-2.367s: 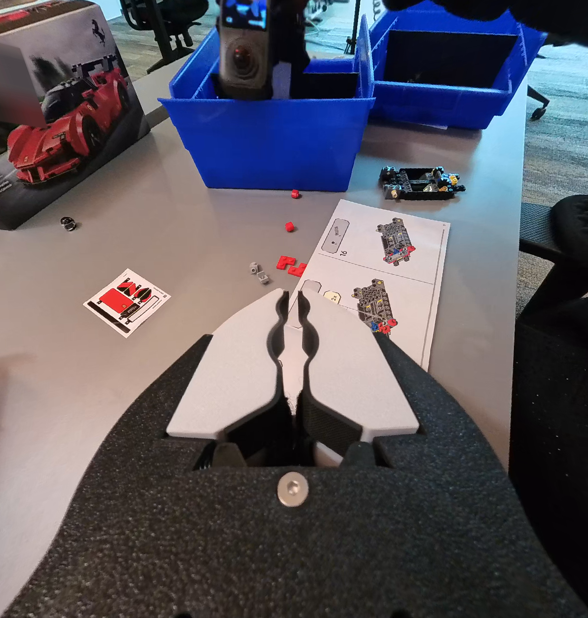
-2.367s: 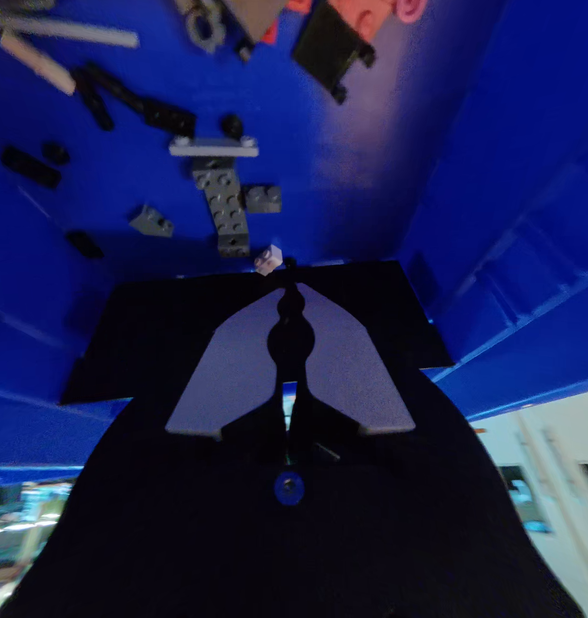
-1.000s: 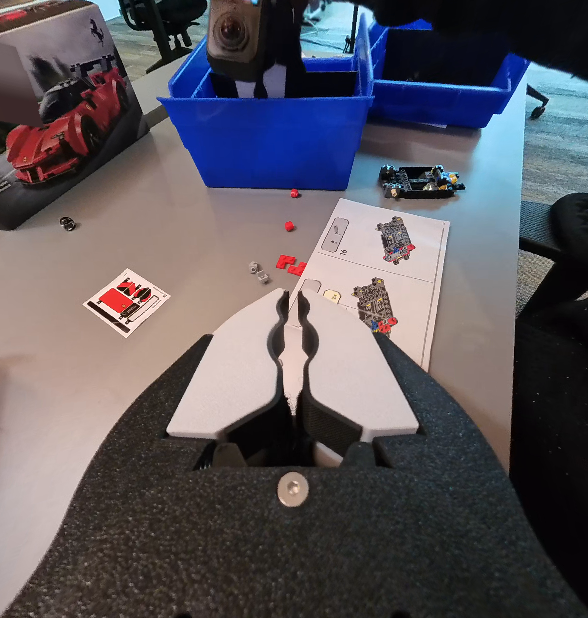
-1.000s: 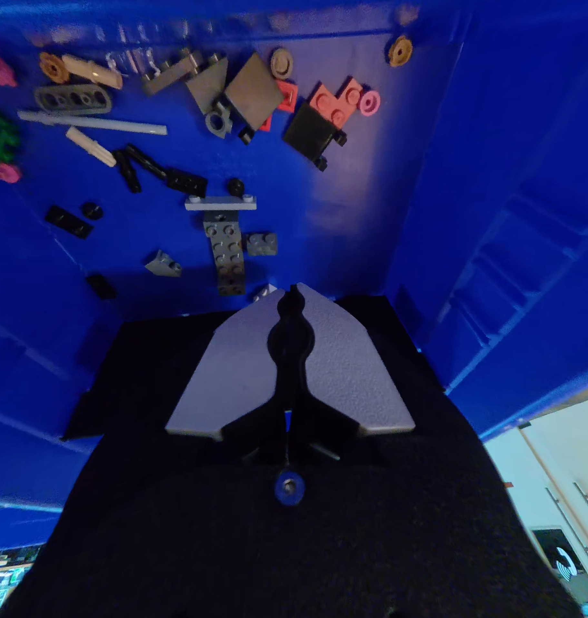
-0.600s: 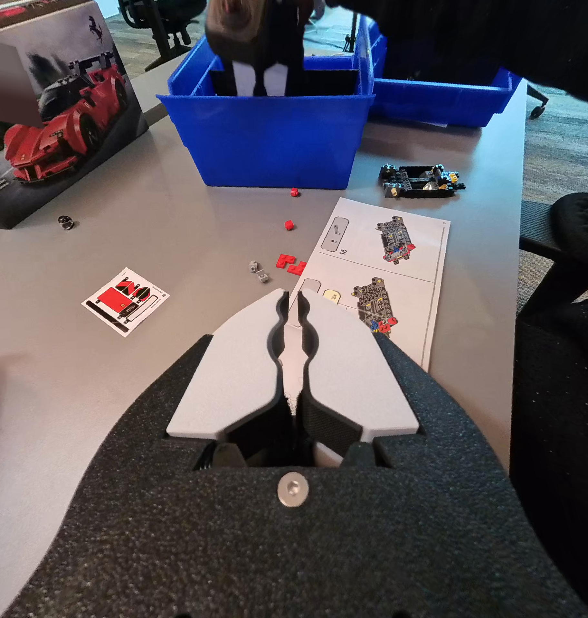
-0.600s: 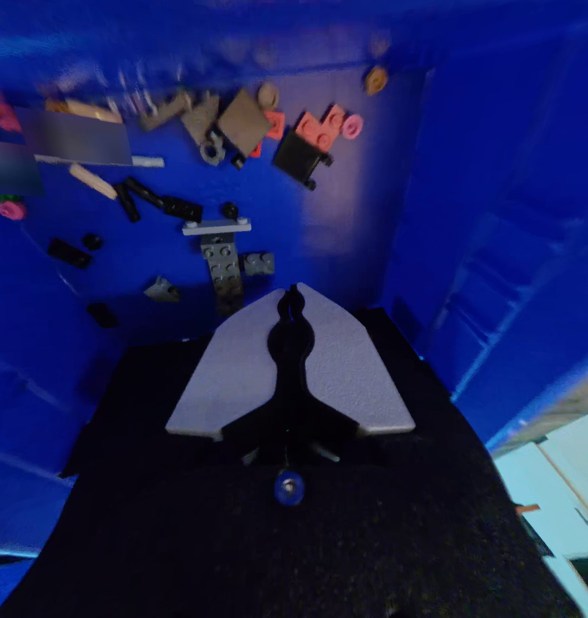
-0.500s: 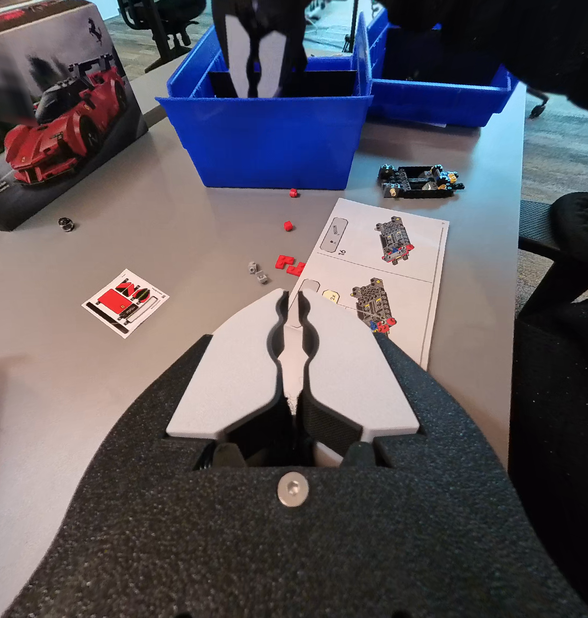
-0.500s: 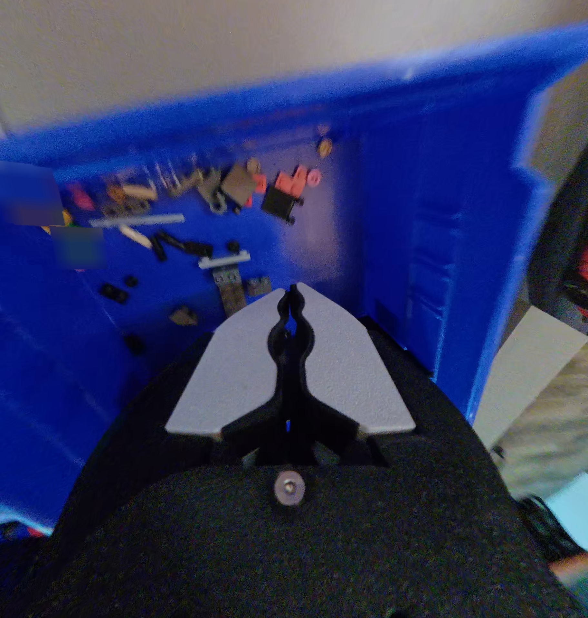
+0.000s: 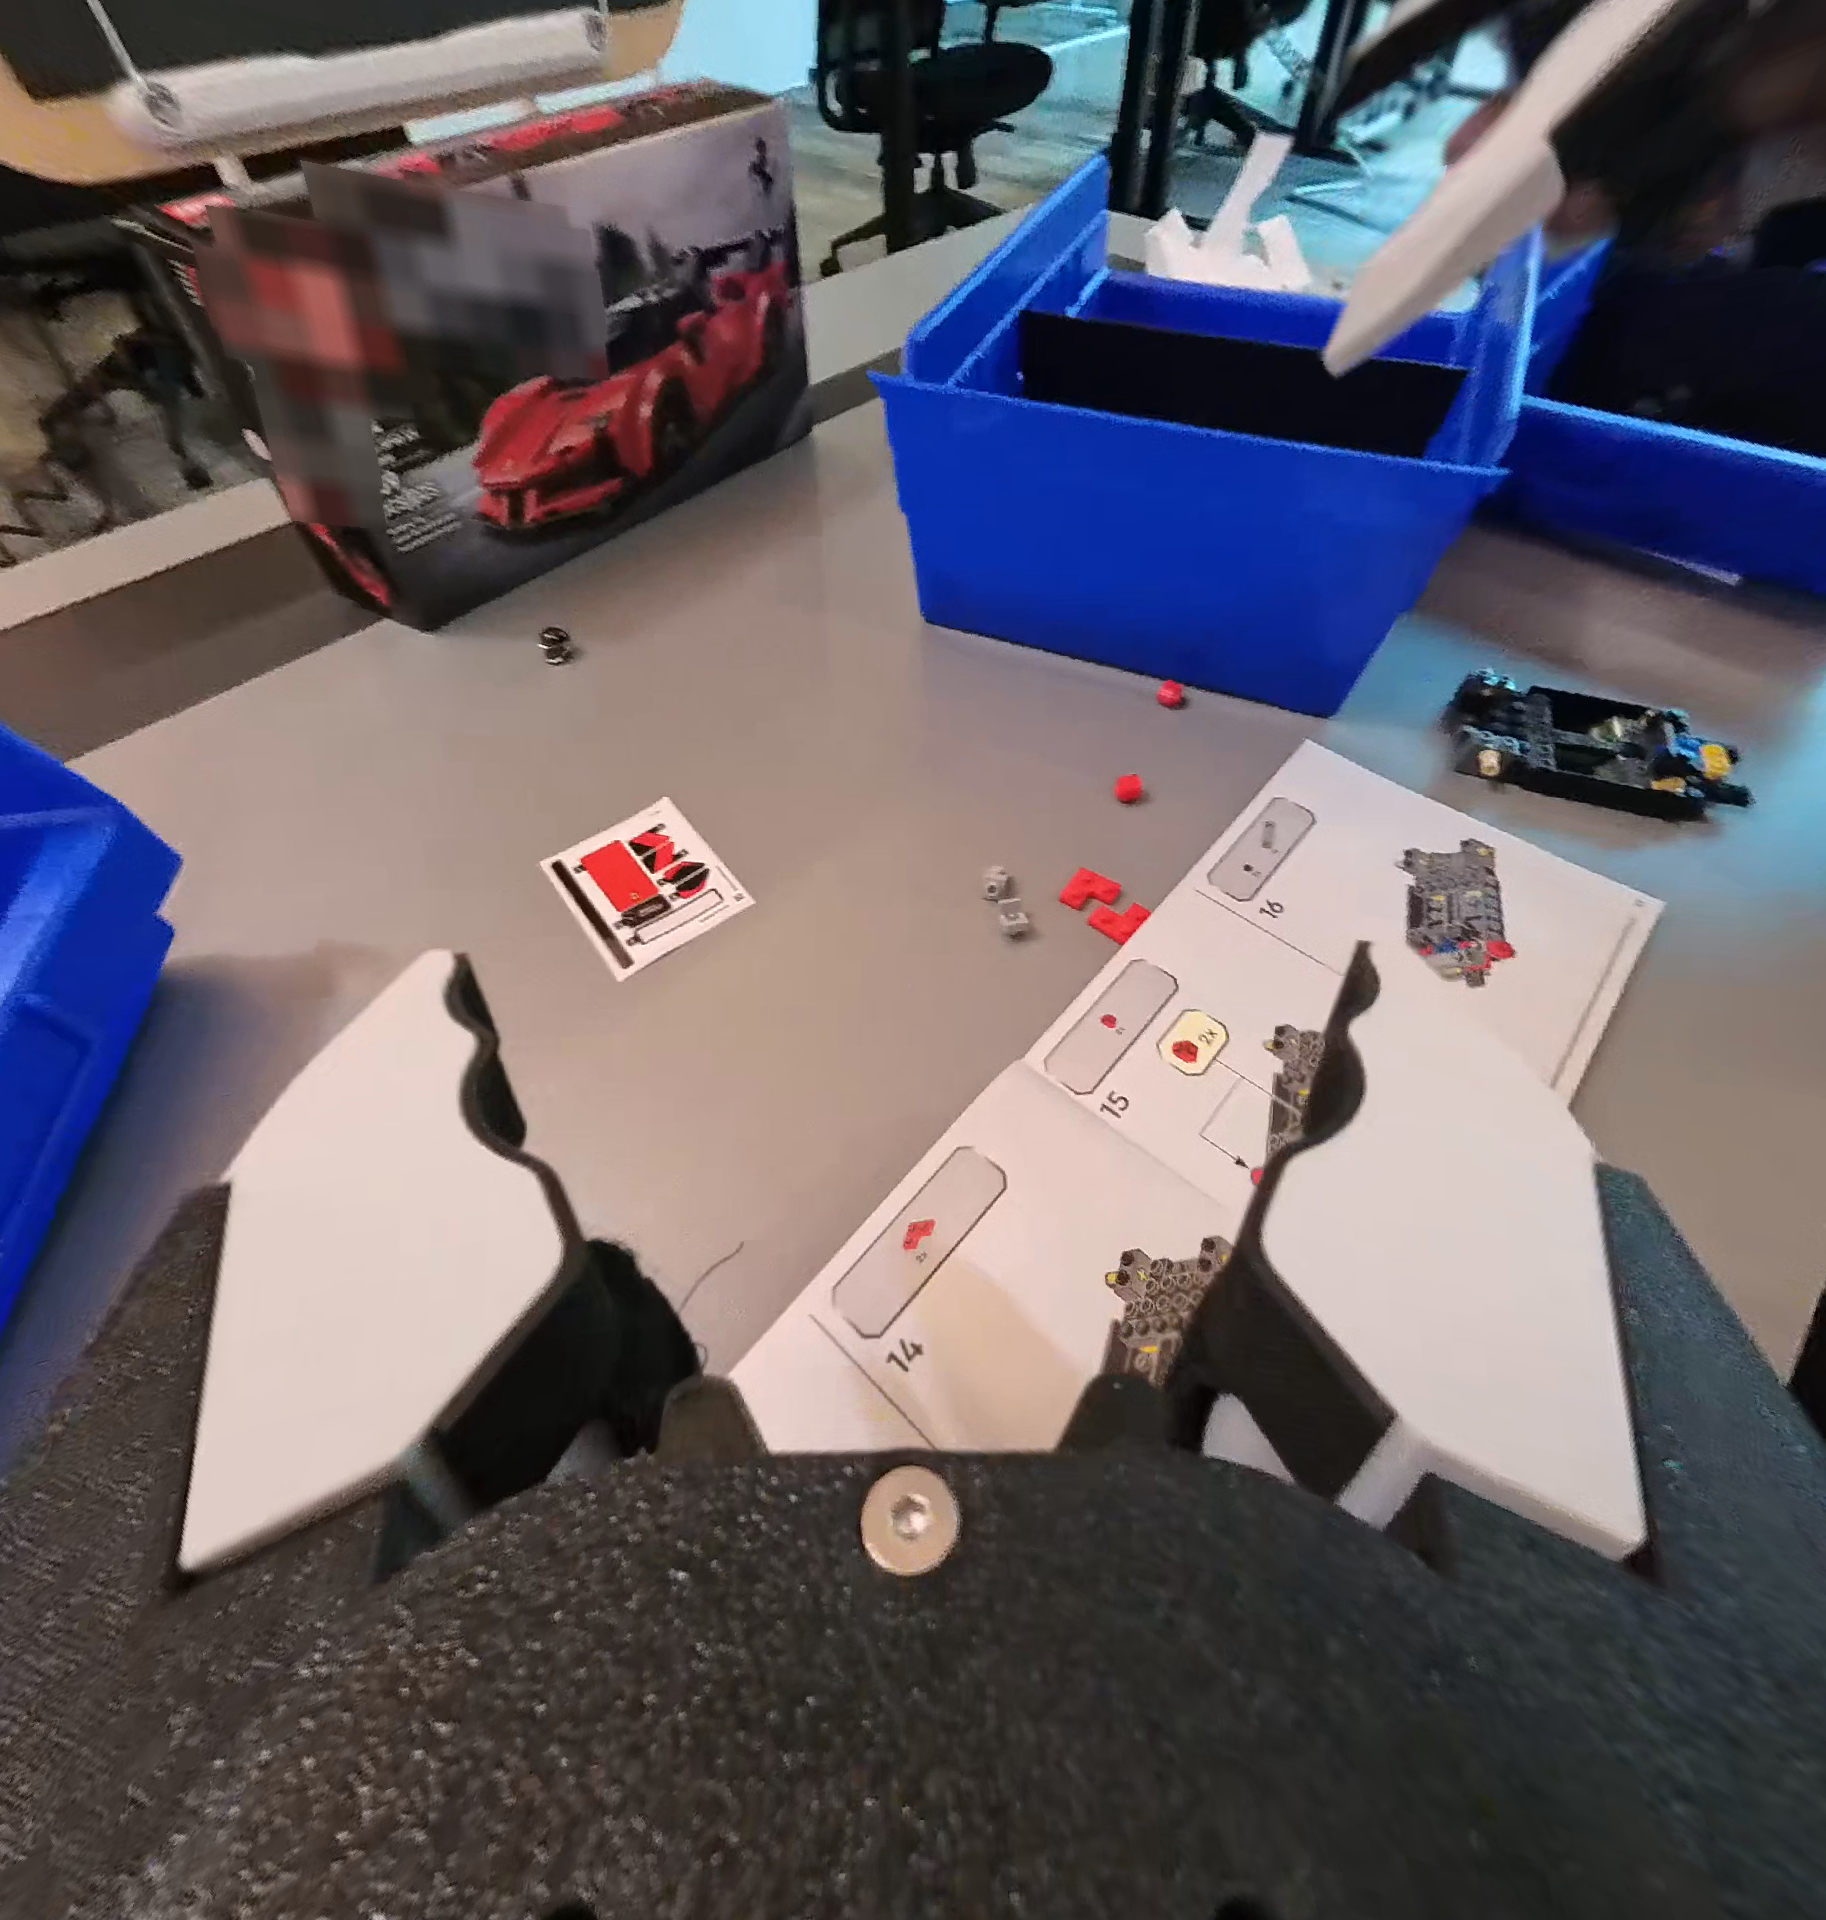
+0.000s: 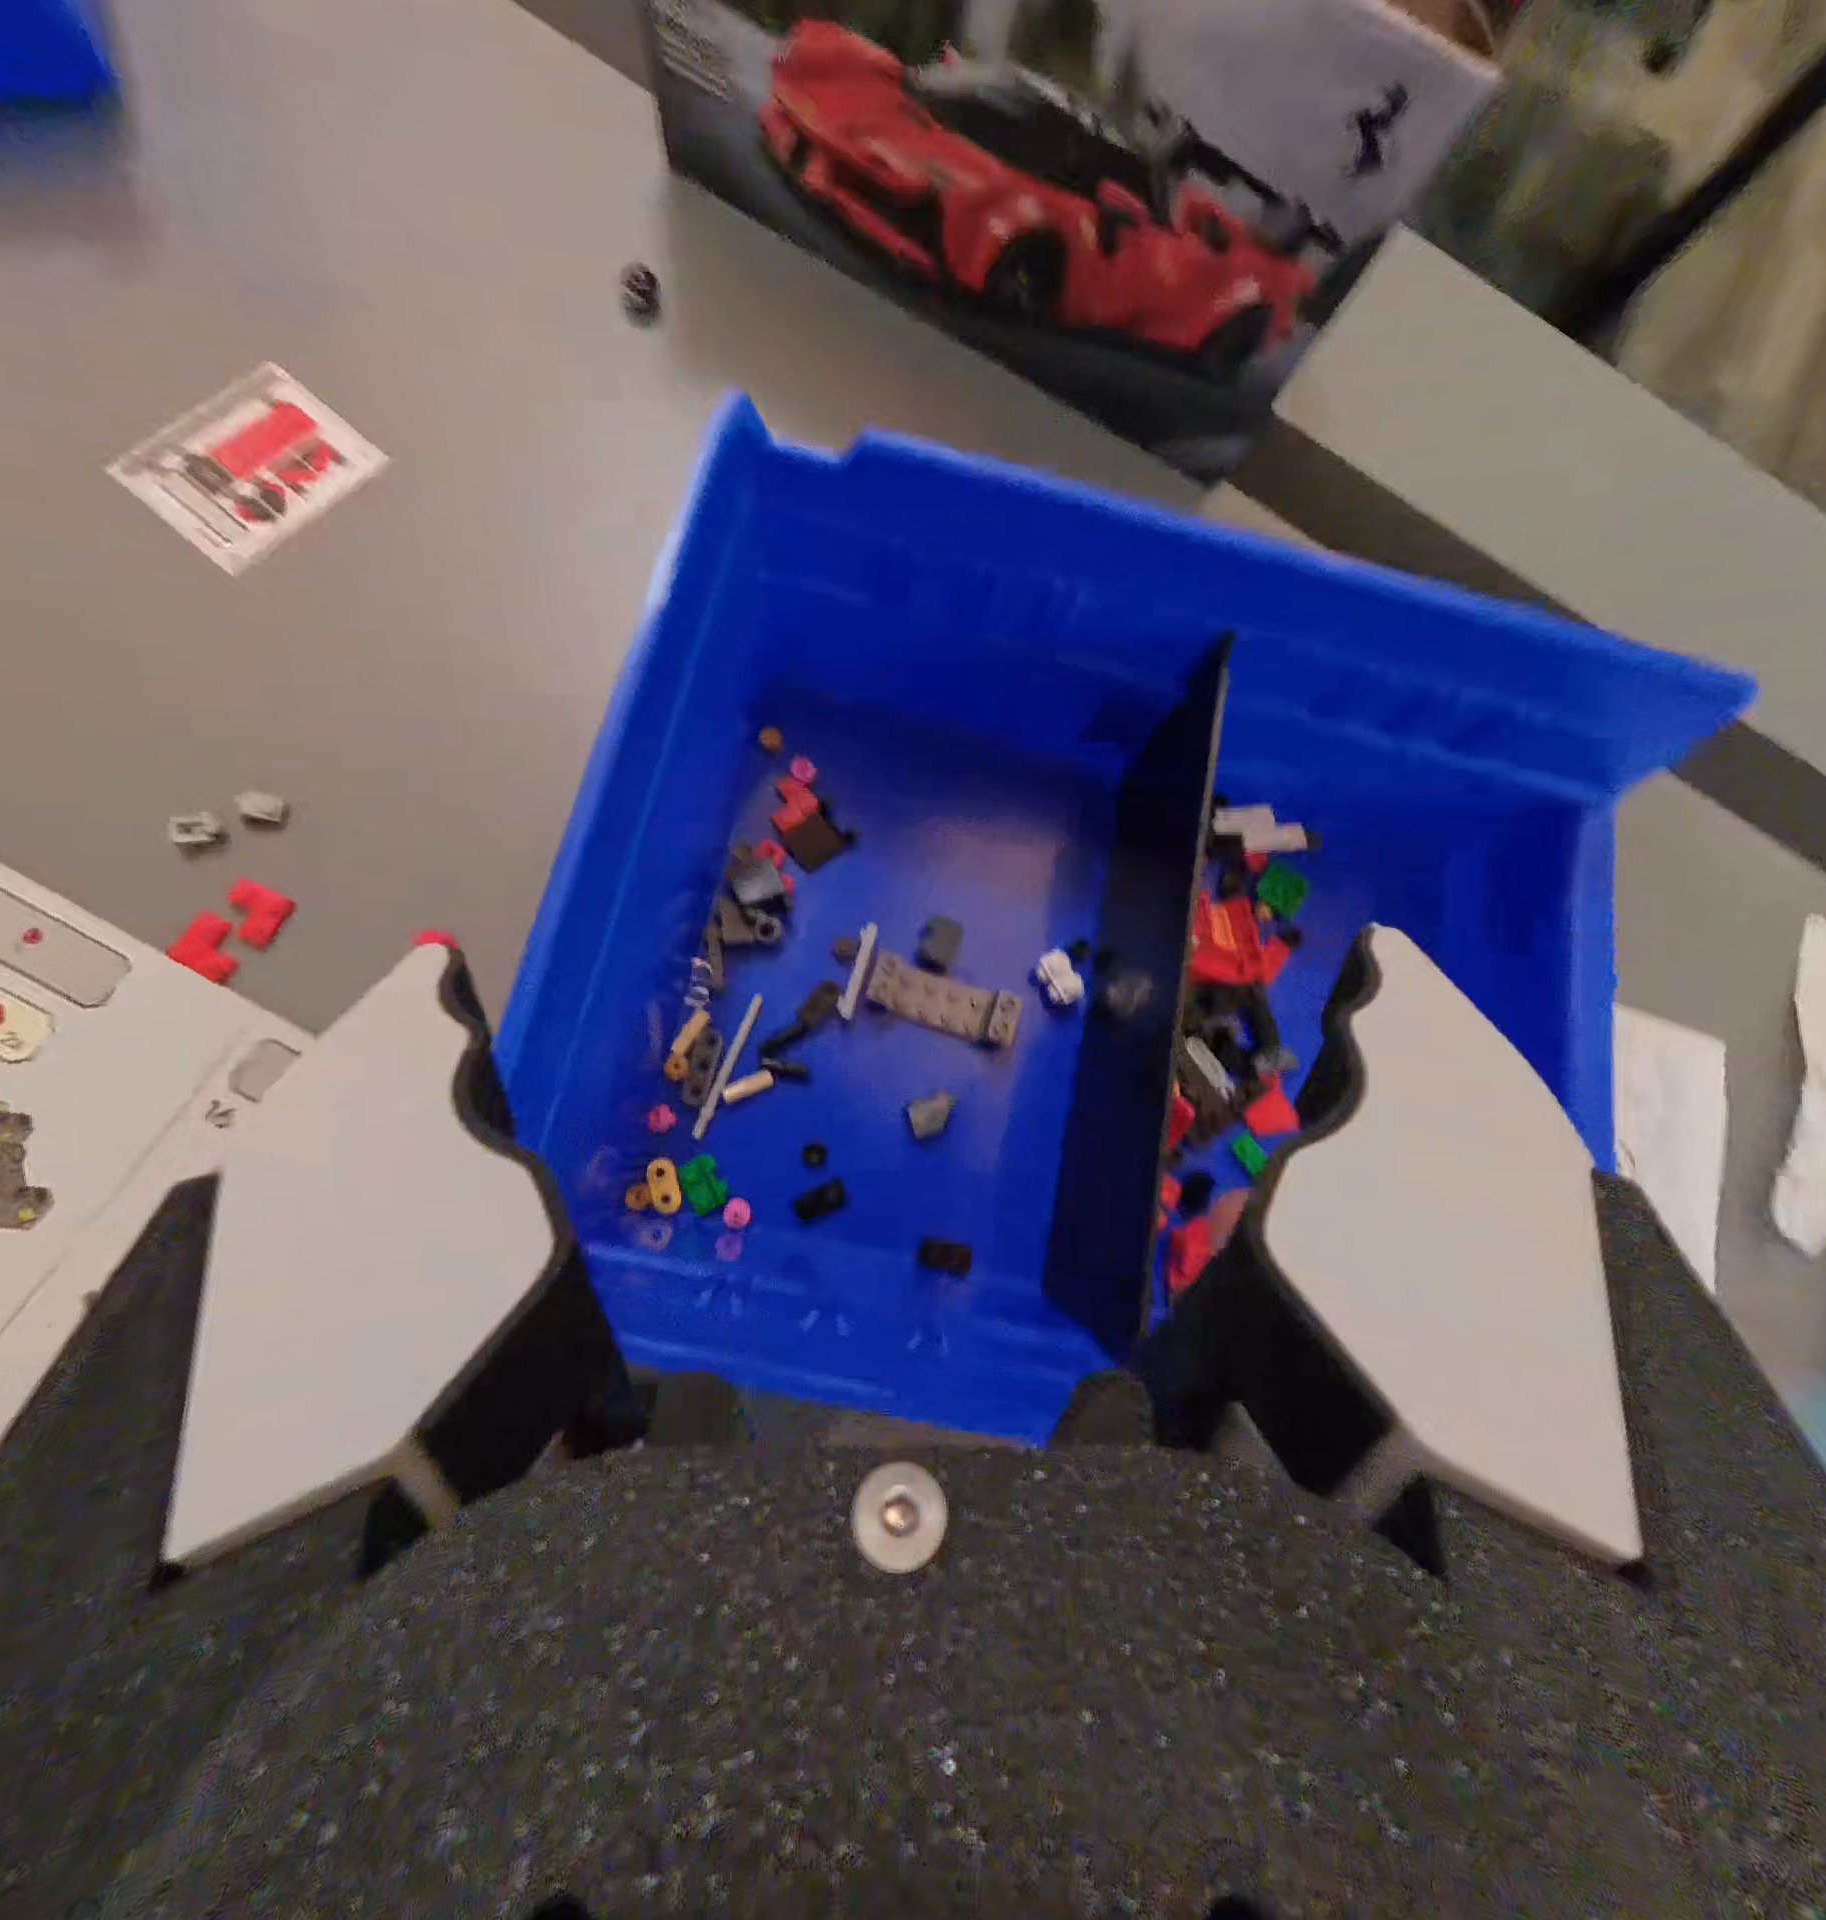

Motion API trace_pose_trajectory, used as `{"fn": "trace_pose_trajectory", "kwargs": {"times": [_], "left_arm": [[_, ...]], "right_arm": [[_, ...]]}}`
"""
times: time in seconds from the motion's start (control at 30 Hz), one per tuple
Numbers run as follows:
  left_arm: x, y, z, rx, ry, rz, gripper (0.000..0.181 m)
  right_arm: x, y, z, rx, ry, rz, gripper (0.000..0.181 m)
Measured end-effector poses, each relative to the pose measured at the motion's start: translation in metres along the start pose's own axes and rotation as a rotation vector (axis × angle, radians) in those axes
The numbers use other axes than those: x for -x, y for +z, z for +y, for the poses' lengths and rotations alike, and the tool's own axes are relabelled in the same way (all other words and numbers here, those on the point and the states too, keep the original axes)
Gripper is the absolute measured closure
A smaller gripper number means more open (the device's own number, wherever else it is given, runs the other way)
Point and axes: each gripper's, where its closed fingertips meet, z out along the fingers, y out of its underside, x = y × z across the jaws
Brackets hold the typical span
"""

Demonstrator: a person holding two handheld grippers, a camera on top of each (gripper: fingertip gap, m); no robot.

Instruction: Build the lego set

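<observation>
Hovering above the blue parts bin [image 10: 992,582] with the right gripper [image 10: 904,956], jaws wide apart, nothing held. Left gripper [image 9: 909,961] also has jaws spread and empty, hanging over the worktop [image 9: 805,675] near the open instruction booklet [image 9: 1304,997].

Where the lego is:
- Loose pieces in the bin, split by a black divider [image 10: 1148,997]. One side: grey studded plate [image 10: 940,1006], small white piece [image 10: 1058,975], mixed pins and studs. Other side: mostly red and black parts [image 10: 1226,940].
- Partly built black chassis [image 9: 1589,743] on the worktop, just beyond the booklet, in front of the bin.
- Two red L-shaped plates [image 9: 1104,906] touching the booklet edge, two small grey pieces [image 9: 1004,899] just beside them, two red studs [image 9: 1129,788] nearer the bin.
- Sticker sheet [image 9: 647,886] and set box [image 9: 576,364] off to the side.

Handling, my read: every piece is light, rigid, smooth plastic. Likely to skate or flip if pinched off-centre. Flat plates lie flush, so take them across the narrow edges with the jaw tips, not top-down on the studs. The chassis is the only fragile thing: grip across its long side walls, low, and brace it with one gripper while the other presses parts on, otherwise it'll slide on the worktop.

Build looks early: only the base frame exists.
</observation>
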Motion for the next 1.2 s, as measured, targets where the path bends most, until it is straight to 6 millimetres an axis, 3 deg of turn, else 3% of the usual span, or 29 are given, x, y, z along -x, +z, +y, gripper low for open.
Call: {"fn": "trace_pose_trajectory", "kwargs": {"times": [0.1, 0.13, 0.2, 0.23, 0.27, 0.3, 0.33, 0.37, 0.4, 0.47, 0.57, 0.6, 0.63, 0.67, 0.7, 0.73, 0.8, 0.83, 0.9, 0.97, 1.0, 1.03, 1.07, 1.2], "left_arm": [[0.002, -0.004, -0.006, -0.026, -0.012, -0.018, 0.037], [0.001, -0.007, -0.008, -0.040, 0.003, -0.010, 0.058], [-0.003, -0.020, -0.023, -0.157, 0.053, 0.006, 0.168], [0.000, -0.027, -0.033, -0.228, 0.029, -0.021, 0.178], [0.005, -0.031, -0.037, -0.244, 0.008, -0.042, 0.177], [0.010, -0.034, -0.037, -0.237, 0.001, -0.068, 0.167], [0.015, -0.035, -0.036, -0.215, -0.002, -0.099, 0.138], [0.020, -0.035, -0.032, -0.177, -0.004, -0.132, 0.098], [0.024, -0.034, -0.028, -0.133, -0.003, -0.156, 0.074], [0.025, -0.033, -0.027, -0.123, 0.011, -0.167, 0.060], [0.008, -0.037, -0.039, -0.224, 0.067, -0.110, 0.092], [0.004, -0.038, -0.041, -0.241, 0.098, -0.103, 0.125], [0.000, -0.039, -0.041, -0.243, 0.124, -0.097, 0.165], [0.000, -0.039, -0.040, -0.225, 0.119, -0.100, 0.181], [-0.001, -0.038, -0.039, -0.214, 0.115, -0.101, 0.181], [-0.003, -0.037, -0.038, -0.203, 0.121, -0.092, 0.181], [-0.002, -0.033, -0.031, -0.164, 0.132, -0.089, 0.181], [0.001, -0.030, -0.027, -0.136, 0.130, -0.098, 0.168], [0.008, -0.024, -0.018, -0.088, 0.123, -0.124, 0.113], [0.013, -0.017, -0.007, -0.024, 0.095, -0.134, 0.064], [0.017, -0.015, -0.003, 0.003, 0.072, -0.141, 0.047], [0.018, -0.014, -0.002, 0.013, 0.053, -0.141, 0.035], [0.017, -0.014, -0.002, 0.008, 0.058, -0.123, 0.035], [0.024, -0.024, 0.000, 0.024, 0.126, -0.126, 0.036]], "right_arm": [[-0.002, -0.008, 0.008, -0.026, 0.018, 0.084, 0.036], [0.000, -0.013, 0.006, -0.065, 0.004, 0.089, 0.055], [0.018, -0.028, -0.008, -0.229, -0.063, 0.016, 0.180], [0.024, -0.035, -0.016, -0.308, -0.063, 0.004, 0.181], [0.025, -0.040, -0.019, -0.343, -0.062, 0.022, 0.181], [0.025, -0.044, -0.020, -0.349, -0.067, 0.055, 0.168], [0.027, -0.045, -0.019, -0.340, -0.076, 0.085, 0.126], [0.028, -0.044, -0.015, -0.305, -0.080, 0.116, 0.072], [0.028, -0.042, -0.009, -0.250, -0.077, 0.154, 0.043], [0.034, -0.040, -0.002, -0.210, -0.096, 0.208, 0.034], [0.052, -0.046, -0.009, -0.324, -0.116, 0.262, 0.039], [0.058, -0.050, -0.013, -0.378, -0.124, 0.275, 0.048], [0.066, -0.056, -0.017, -0.444, -0.140, 0.272, 0.071], [0.074, -0.063, -0.022, -0.515, -0.161, 0.259, 0.111], [0.081, -0.069, -0.026, -0.580, -0.171, 0.243, 0.160], [0.087, -0.074, -0.029, -0.632, -0.164, 0.217, 0.181], [0.099, -0.077, -0.033, -0.684, -0.144, 0.135, 0.181], [0.105, -0.075, -0.033, -0.686, -0.147, 0.099, 0.181], [0.115, -0.071, -0.031, -0.689, -0.177, 0.050, 0.178], [0.131, -0.065, -0.029, -0.694, -0.213, -0.017, 0.159], [0.141, -0.061, -0.029, -0.690, -0.205, -0.062, 0.141], [0.150, -0.056, -0.030, -0.683, -0.163, -0.112, 0.095], [0.161, -0.051, -0.032, -0.669, -0.102, -0.176, 0.038], [0.197, -0.041, -0.034, -0.650, 0.032, -0.388, 0.035]]}}
